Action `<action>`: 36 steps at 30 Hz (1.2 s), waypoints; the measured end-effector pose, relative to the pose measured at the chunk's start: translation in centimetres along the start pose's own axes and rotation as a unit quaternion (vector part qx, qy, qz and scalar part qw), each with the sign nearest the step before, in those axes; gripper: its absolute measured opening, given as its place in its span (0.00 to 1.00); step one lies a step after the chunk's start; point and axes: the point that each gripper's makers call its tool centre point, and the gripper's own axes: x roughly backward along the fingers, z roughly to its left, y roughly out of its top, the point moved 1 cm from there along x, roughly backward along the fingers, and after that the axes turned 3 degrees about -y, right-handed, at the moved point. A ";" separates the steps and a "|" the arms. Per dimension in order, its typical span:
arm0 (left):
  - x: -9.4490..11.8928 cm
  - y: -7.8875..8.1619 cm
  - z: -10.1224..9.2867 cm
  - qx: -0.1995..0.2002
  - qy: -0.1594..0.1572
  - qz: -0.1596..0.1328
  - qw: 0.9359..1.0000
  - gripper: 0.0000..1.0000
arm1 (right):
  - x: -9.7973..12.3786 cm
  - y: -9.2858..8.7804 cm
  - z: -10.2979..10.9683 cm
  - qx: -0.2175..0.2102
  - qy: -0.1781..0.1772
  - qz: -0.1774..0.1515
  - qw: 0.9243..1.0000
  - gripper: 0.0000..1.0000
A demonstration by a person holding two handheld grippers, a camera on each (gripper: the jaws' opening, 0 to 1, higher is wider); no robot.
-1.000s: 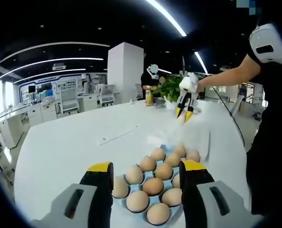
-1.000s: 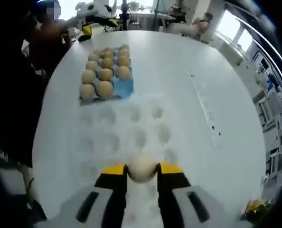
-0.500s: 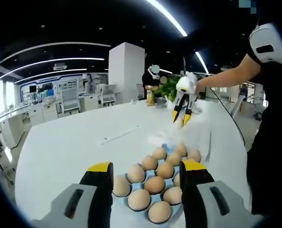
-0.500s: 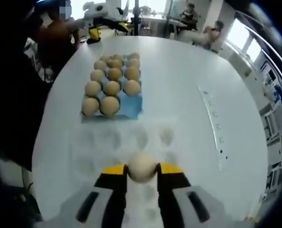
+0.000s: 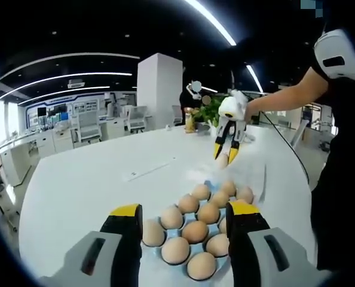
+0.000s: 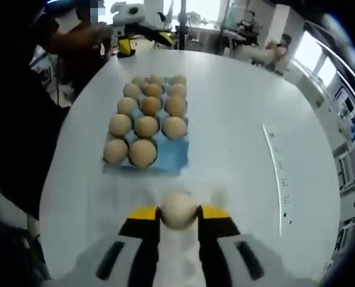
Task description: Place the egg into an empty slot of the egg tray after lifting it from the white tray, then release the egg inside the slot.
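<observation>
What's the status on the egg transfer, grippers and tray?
Right gripper shut on pale egg, above white tray. Left gripper open, idle over blue egg tray. Near-right slot empty, path clear.

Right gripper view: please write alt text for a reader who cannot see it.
The right gripper holds a pale egg between its yellow-tipped jaws above a white table. Ahead lies a blue egg tray nearly full of brown eggs, one near-corner slot empty.

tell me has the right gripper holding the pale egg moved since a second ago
Yes. In the left gripper view the right gripper, shut on the pale egg, has come down and nearer the blue egg tray, away from the green plant.
</observation>
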 end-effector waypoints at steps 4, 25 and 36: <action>0.1 -0.1 0.0 0.001 0.001 0.001 1.000 0.57 | -0.6 1.2 0.0 0.007 0.006 -0.009 1.000 0.24; 0.2 0.0 0.1 0.003 0.003 0.000 1.000 0.57 | -3.1 4.1 -0.1 0.025 0.025 -0.031 0.999 0.24; 0.4 0.0 0.2 0.003 0.006 -0.001 1.000 0.57 | -4.5 5.1 0.3 0.031 0.040 -0.037 0.998 0.24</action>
